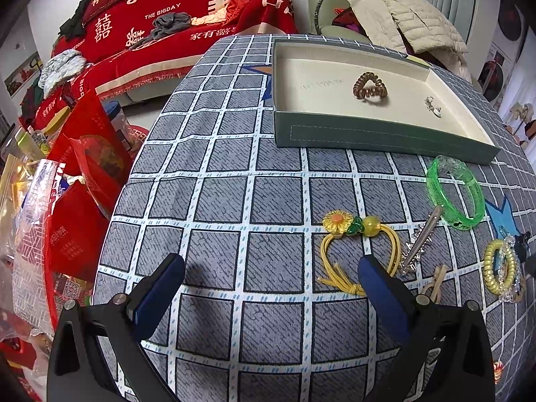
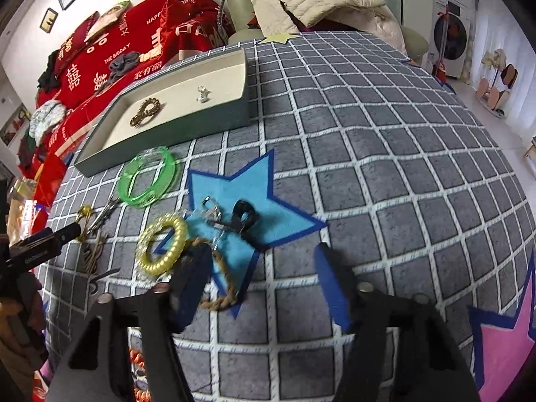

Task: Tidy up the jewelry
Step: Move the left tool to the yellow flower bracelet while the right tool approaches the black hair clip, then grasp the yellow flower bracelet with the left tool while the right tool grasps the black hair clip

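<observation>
Left fingers (image 1: 378,278) spread wide, bare desk (image 1: 251,201) between them and ahead, open lane up to the tray (image 1: 368,134) front wall. Just beside the right-hand finger: yellow flower hair tie (image 1: 355,231), its cord touching or under the fingertip, can't tell which. Past it, silver clip (image 1: 418,244), green bangle (image 1: 455,194), yellow coil tie (image 1: 499,268) crowd that side.

Right fingers (image 2: 331,284) also apart, gap over bare cloth. Ahead of the left-hand finger: braided cord (image 2: 224,288), yellow coil tie (image 2: 162,249), black clip (image 2: 243,216). Desk beyond the right-hand finger is free. Tray floor holds only a brown coil tie (image 1: 368,85) and a small silver piece (image 1: 433,105).
</observation>
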Demonstrator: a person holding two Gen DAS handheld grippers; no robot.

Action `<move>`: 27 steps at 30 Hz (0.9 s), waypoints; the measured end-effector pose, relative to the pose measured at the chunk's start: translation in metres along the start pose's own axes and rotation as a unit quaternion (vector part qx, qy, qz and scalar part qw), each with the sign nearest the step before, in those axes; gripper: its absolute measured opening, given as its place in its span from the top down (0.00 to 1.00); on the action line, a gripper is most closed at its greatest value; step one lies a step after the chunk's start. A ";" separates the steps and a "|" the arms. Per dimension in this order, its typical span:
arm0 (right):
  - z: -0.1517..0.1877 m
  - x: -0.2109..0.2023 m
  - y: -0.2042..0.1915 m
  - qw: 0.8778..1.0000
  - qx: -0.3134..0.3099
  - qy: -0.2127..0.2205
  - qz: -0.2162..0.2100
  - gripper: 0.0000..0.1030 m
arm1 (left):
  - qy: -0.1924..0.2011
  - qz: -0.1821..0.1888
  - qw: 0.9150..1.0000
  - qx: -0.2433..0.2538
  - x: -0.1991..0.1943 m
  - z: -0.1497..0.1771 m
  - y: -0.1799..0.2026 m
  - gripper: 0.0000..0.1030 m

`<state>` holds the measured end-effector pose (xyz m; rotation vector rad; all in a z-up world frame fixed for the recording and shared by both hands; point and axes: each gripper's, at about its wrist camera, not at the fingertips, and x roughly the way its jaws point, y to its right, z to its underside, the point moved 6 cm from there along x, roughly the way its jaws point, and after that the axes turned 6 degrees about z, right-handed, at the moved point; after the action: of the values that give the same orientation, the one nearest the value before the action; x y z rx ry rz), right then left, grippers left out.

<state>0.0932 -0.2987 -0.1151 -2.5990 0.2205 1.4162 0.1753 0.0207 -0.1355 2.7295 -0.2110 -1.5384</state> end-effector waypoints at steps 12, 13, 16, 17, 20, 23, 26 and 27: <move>-0.007 0.013 -0.018 0.998 -0.055 -0.003 -0.021 0.86 | 0.011 0.016 0.999 0.040 -0.006 -0.001 0.020 0.10; -0.006 0.013 -0.019 0.998 -0.054 -0.004 -0.023 0.90 | 0.011 0.021 0.999 0.044 -0.006 -0.001 0.022 0.13; -0.005 0.013 -0.017 0.999 -0.044 -0.007 -0.030 0.91 | 0.011 0.033 0.998 0.057 -0.008 0.000 0.030 0.26; -0.005 0.013 -0.016 0.999 -0.040 -0.007 -0.032 0.91 | 0.011 0.038 0.997 0.061 -0.009 0.000 0.033 0.32; -0.005 0.011 -0.013 0.999 -0.029 -0.006 -0.036 0.92 | 0.008 0.060 0.996 0.068 -0.011 0.001 0.039 0.48; -0.006 0.008 -0.011 0.999 -0.026 -0.003 -0.036 0.93 | 0.010 0.068 0.994 0.081 -0.012 0.003 0.045 0.74; -0.006 0.004 -0.010 0.999 -0.022 0.001 -0.038 0.93 | 0.010 0.073 0.994 0.084 -0.014 0.005 0.047 0.77; -0.006 0.003 -0.009 0.999 -0.021 0.002 -0.039 0.93 | 0.010 0.079 0.994 0.081 -0.015 0.006 0.048 0.78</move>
<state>0.1020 -0.2913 -0.1136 -2.6130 0.0902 1.4053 0.1570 -0.0243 -0.1227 2.7651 -0.5618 -1.5151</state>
